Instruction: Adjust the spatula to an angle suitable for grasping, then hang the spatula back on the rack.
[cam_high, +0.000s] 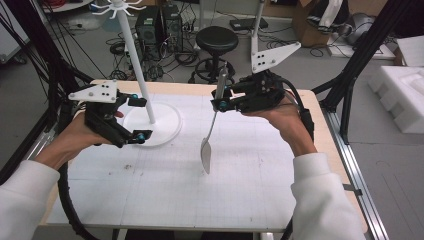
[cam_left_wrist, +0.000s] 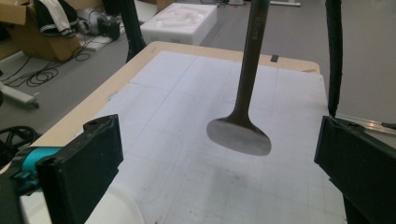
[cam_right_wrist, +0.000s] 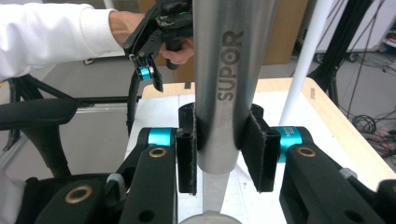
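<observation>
A long steel spatula hangs blade-down over the middle of the white gridded table. My right gripper is shut on its handle; in the right gripper view the handle, stamped SUPOR, is clamped between the two pads. My left gripper is held open at the table's left, over the edge of a white stand's round base. In the left gripper view the spatula blade floats ahead between the wide-apart jaws, untouched. The left gripper is also seen far off in the right gripper view.
The white stand's pole rises from the base to hooked arms at the top. Behind the table are a black stool, cables and computer towers. White foam blocks lie on the floor to the right. Black frame legs flank the table.
</observation>
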